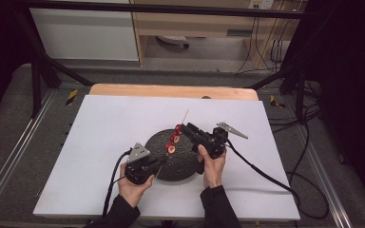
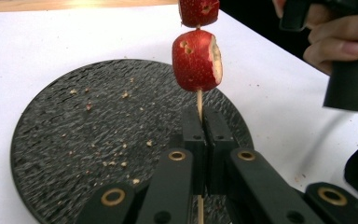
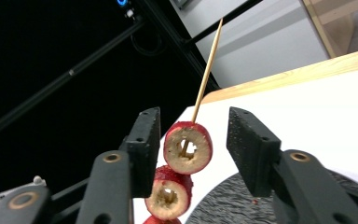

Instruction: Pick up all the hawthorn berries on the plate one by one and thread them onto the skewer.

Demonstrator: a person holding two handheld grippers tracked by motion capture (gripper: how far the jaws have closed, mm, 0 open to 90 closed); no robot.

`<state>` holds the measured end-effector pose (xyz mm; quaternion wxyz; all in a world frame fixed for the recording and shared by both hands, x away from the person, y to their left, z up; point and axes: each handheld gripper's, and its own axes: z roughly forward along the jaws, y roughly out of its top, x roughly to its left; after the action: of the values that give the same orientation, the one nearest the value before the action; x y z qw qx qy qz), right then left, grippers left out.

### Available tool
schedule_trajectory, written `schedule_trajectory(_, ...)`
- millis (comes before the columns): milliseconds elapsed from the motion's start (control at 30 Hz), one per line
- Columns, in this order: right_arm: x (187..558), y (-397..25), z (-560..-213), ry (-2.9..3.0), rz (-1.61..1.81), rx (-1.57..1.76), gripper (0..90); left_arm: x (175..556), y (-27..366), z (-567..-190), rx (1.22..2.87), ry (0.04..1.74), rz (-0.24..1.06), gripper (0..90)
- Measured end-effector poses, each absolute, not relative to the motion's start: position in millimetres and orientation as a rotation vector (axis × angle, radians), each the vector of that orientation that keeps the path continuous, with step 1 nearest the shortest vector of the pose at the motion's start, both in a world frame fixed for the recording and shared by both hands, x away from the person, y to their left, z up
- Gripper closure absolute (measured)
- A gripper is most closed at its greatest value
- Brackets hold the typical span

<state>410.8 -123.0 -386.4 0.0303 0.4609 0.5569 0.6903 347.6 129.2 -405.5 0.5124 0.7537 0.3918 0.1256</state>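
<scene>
Above the plate (image 1: 178,159), the left gripper (image 2: 199,140) is clamped on the skewer's (image 3: 207,70) lower end. Three red fruit slices (image 3: 188,148) sit on the skewer. The right gripper (image 3: 193,149) has its jaws apart around the top slice, not touching.

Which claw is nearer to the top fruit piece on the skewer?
Right. The right claw stands open around the top fruit piece; the left claw grips the skewer lower down.
</scene>
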Motion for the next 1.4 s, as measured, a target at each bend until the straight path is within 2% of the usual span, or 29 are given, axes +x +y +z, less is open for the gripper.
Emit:
schedule_trajectory(267, 412, -134, -382, 1.916, 1.916, 1.334, 24.3, 348, 139, -406, 1.842, 0.936, 0.312, 88.8)
schedule_trajectory(533, 409, -153, -394, 2.071, 1.686, 1.289, 7.8, 348, 148, -406, 1.878, 0.927, 0.311, 88.7)
schedule_trajectory(767, 404, -169, -403, 2.193, 1.531, 1.239, 1.5, 350, 155, -403, 1.911, 0.921, 0.304, 88.6)
schedule_trajectory(1400, 378, -225, -437, 2.323, 1.346, 1.136, 1.3, 364, 163, -386, 2.035, 0.927, 0.291, 88.6)
